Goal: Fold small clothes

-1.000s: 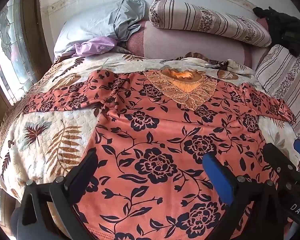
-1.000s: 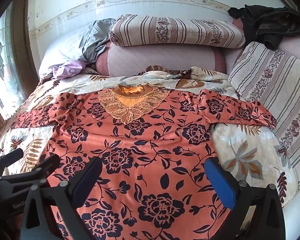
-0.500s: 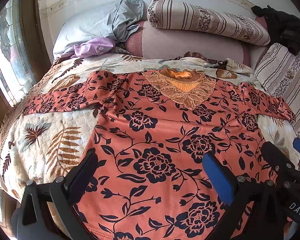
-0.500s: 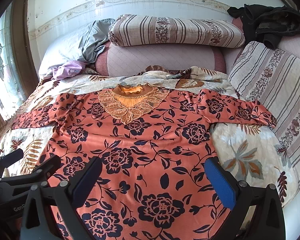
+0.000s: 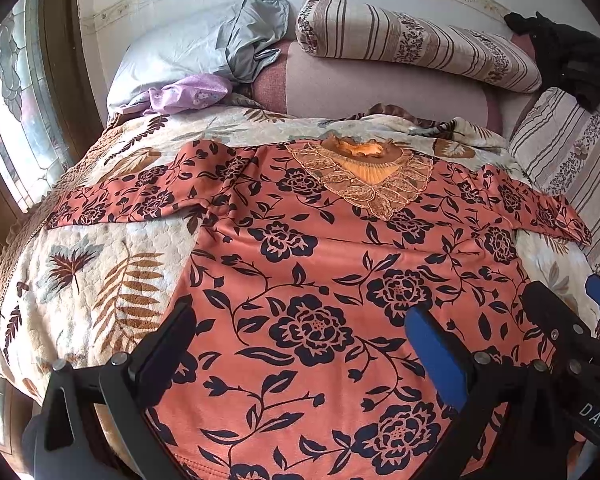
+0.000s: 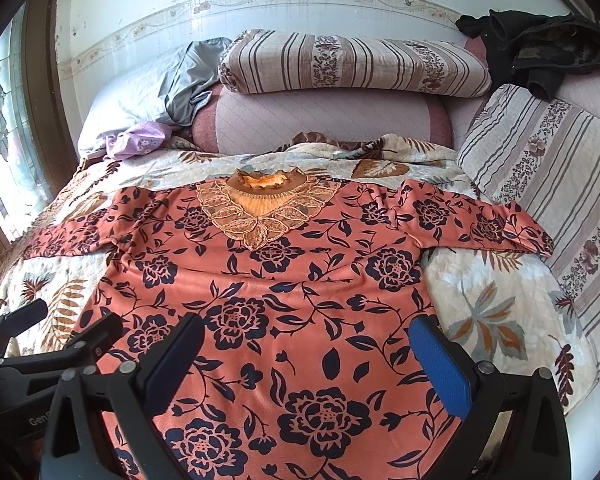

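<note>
A coral long-sleeved top with dark flower print [image 5: 308,280] [image 6: 284,280] lies flat and face up on the bed, lace collar [image 5: 364,184] [image 6: 260,212] at the far end, both sleeves spread sideways. My left gripper [image 5: 296,344] is open and empty above the top's lower left part. My right gripper [image 6: 306,352] is open and empty above the lower right part. Each gripper also shows at the edge of the other's view: the right one in the left wrist view [image 5: 564,320], the left one in the right wrist view [image 6: 52,328].
The top lies on a leaf-print quilt [image 5: 100,272] [image 6: 492,304]. Striped pillows [image 6: 348,60] [image 6: 548,184], a grey pillow [image 5: 188,56], a purple cloth [image 5: 188,92] and dark clothes [image 6: 540,48] sit at the head and right. A window [image 5: 16,92] is on the left.
Both grippers have shifted very slightly; the view has barely moved. The top lies as before and both grippers stay open.
</note>
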A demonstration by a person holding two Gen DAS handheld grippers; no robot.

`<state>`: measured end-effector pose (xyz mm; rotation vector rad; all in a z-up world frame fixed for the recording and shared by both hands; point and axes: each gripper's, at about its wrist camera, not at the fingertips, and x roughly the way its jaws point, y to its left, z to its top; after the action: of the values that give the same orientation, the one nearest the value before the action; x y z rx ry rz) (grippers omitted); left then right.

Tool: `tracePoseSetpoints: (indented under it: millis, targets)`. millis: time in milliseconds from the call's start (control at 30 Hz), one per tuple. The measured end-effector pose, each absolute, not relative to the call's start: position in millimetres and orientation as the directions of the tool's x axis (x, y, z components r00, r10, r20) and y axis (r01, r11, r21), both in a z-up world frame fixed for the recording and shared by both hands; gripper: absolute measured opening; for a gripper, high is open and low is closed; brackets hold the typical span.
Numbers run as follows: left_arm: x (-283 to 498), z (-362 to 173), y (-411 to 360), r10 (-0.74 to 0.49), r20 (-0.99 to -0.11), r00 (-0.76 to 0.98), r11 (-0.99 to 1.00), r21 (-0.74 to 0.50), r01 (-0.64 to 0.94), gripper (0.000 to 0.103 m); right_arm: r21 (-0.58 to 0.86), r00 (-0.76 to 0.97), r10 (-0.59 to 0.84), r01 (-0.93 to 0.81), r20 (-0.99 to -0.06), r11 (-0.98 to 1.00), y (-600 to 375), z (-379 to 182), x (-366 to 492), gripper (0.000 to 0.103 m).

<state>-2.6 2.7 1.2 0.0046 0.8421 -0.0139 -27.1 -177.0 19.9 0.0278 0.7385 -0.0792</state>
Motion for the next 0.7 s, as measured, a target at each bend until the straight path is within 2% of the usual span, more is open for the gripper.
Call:
tracePoseSetpoints:
  millis: [700]
  targets:
    - [-1.6, 0.5, 1.5, -0.011, -0.749, 0.663, 1.000, 0.001, 0.018, 0.103, -0.001, 0.737, -0.060, 0.081, -0.673, 0.997, -177.7, 21.0, -25.8, 0.103]
